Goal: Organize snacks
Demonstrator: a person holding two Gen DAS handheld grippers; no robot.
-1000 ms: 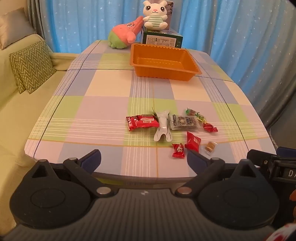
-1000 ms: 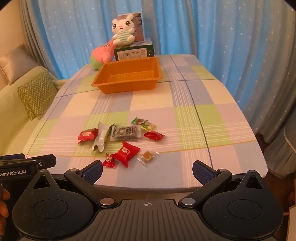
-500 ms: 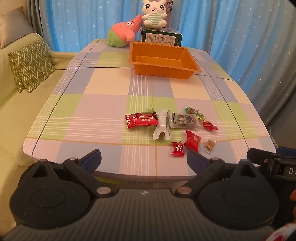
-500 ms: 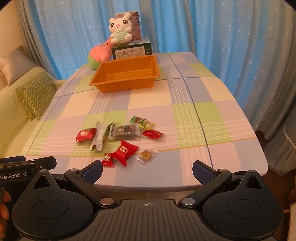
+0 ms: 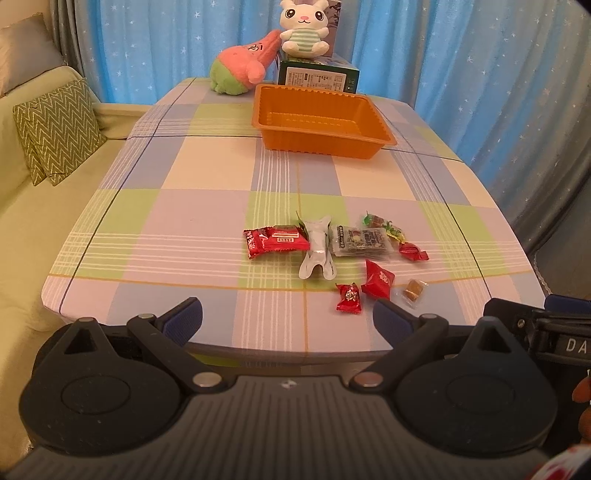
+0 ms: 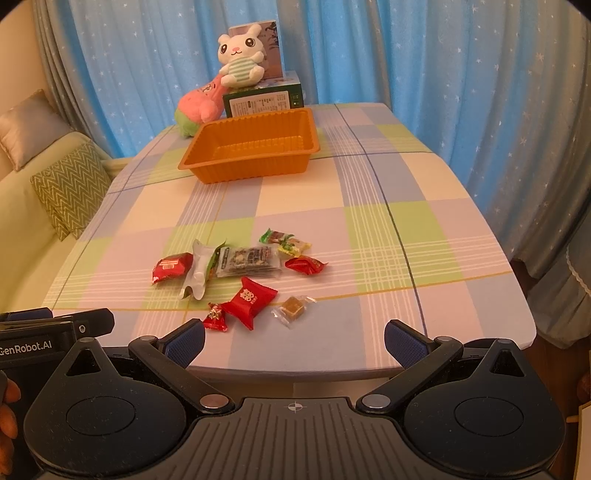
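Note:
Several wrapped snacks lie in a loose cluster near the table's front edge: a long red pack (image 5: 275, 240) (image 6: 171, 266), a white pouch (image 5: 318, 247) (image 6: 199, 267), a grey sachet (image 5: 360, 239) (image 6: 248, 261), a red pillow candy (image 5: 378, 278) (image 6: 249, 301), a small red candy (image 5: 348, 297) (image 6: 215, 316) and a clear-wrapped brown cube (image 5: 413, 289) (image 6: 293, 307). An empty orange tray (image 5: 321, 120) (image 6: 253, 147) stands far back. My left gripper (image 5: 287, 320) and right gripper (image 6: 294, 342) both hover open before the table edge, holding nothing.
Behind the tray stand a green box (image 5: 317, 75) (image 6: 263, 99), a white bunny plush (image 5: 303, 29) (image 6: 241, 54) and a pink plush (image 5: 242, 68) (image 6: 197, 105). A sofa with a zigzag cushion (image 5: 57, 129) lies left. Blue curtains hang behind and to the right.
Both grippers have crept slightly forward and upward, so the table and snacks sit a little lower in each view. Jaws stayed open; nothing on the table moved.

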